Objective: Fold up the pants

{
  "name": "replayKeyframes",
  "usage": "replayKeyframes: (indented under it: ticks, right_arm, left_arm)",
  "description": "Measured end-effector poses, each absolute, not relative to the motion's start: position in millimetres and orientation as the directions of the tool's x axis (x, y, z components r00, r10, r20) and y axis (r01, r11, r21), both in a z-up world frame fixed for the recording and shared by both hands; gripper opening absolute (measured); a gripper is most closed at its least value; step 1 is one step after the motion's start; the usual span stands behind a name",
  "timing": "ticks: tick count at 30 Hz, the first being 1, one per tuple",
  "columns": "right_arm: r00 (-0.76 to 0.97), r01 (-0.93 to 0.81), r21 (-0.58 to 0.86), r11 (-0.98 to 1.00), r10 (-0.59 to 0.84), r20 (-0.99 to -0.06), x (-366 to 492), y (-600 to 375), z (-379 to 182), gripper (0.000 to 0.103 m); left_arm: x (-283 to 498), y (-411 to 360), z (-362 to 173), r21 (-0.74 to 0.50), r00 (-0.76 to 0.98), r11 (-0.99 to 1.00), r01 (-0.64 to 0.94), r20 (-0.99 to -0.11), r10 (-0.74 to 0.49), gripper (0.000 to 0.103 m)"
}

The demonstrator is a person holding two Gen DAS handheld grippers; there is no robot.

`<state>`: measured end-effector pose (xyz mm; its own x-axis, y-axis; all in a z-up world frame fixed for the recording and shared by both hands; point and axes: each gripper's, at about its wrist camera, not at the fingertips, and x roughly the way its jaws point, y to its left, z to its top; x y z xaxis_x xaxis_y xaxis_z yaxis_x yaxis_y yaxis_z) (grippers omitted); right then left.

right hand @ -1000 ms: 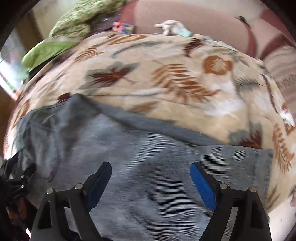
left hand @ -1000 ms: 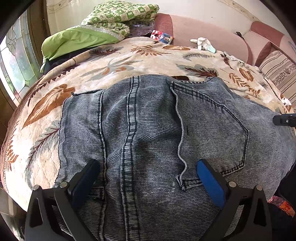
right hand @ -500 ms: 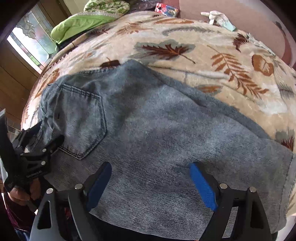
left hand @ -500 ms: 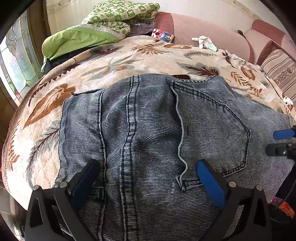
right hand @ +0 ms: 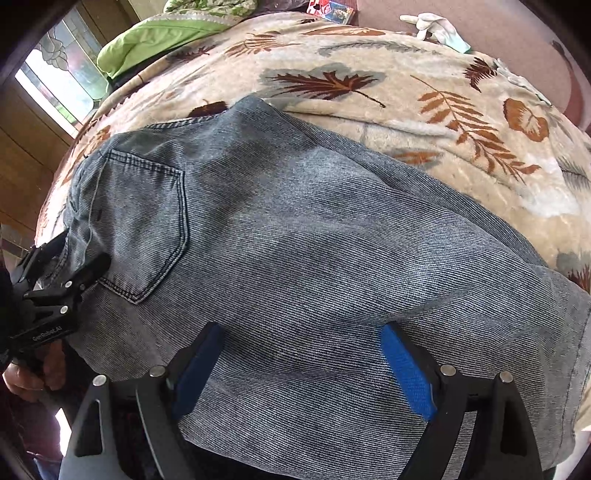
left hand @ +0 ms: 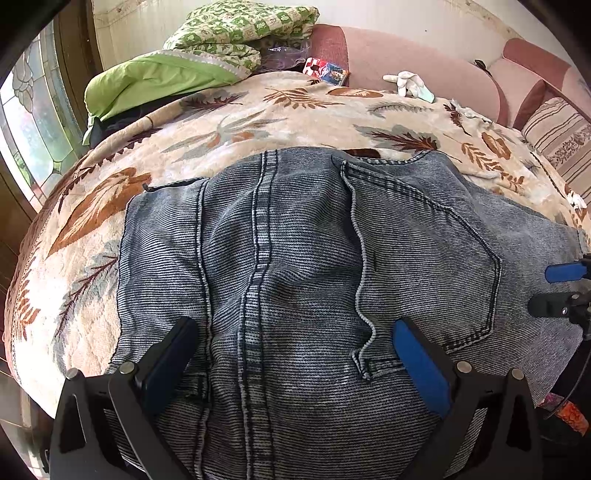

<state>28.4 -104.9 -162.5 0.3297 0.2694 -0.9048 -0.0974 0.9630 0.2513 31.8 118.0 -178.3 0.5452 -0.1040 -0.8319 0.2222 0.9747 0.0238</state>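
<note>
Faded blue jeans (left hand: 314,258) lie flat on a leaf-patterned blanket (left hand: 229,122), seat side up with a back pocket (left hand: 436,266) showing. My left gripper (left hand: 295,354) hovers open over the waist end, blue pads wide apart, nothing between them. In the right wrist view the same jeans (right hand: 314,240) stretch rightward along the leg, pocket (right hand: 144,221) at left. My right gripper (right hand: 303,365) stands open above the thigh part near the front edge, nothing pinched. The left gripper's fingers (right hand: 62,280) show at that view's left edge, a hand (right hand: 33,376) beneath them.
A green pillow (left hand: 155,85) and a folded green-checked quilt (left hand: 240,33) lie at the back left. A small printed box (left hand: 327,72) and a white glove (left hand: 408,83) rest by the pink sofa back (left hand: 424,55). A striped cushion (left hand: 565,136) is at right, a window (left hand: 29,122) at left.
My right gripper swung left and down along the leg, from the hem end to the thigh near the pocket, and now shows at the left view's right edge. The left gripper stayed still.
</note>
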Motion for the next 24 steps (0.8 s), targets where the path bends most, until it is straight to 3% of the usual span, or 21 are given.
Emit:
replayKeyframes:
  ticks: [11,19,24]
  right_arm:
    - [0.361,0.021,0.276,0.961,0.25,-0.899,28,-154,-150,0.088]
    - [0.323,-0.01,0.239,0.971,0.229,-0.918,30,-143,-162,0.086]
    - [0.322,0.021,0.282,0.959,0.261,-0.91,25,-165,-160,0.079]
  left_arm:
    - [31,119,-178,0.023,0.548,0.975,0.222,-0.83,-0.105,0.103]
    - [31,119,-178,0.024,0.55,0.975,0.222,-0.829,-0.105,0.103]
    - [30,119,-177,0.024,0.554,0.974,0.225,-0.825,-0.108,0.103]
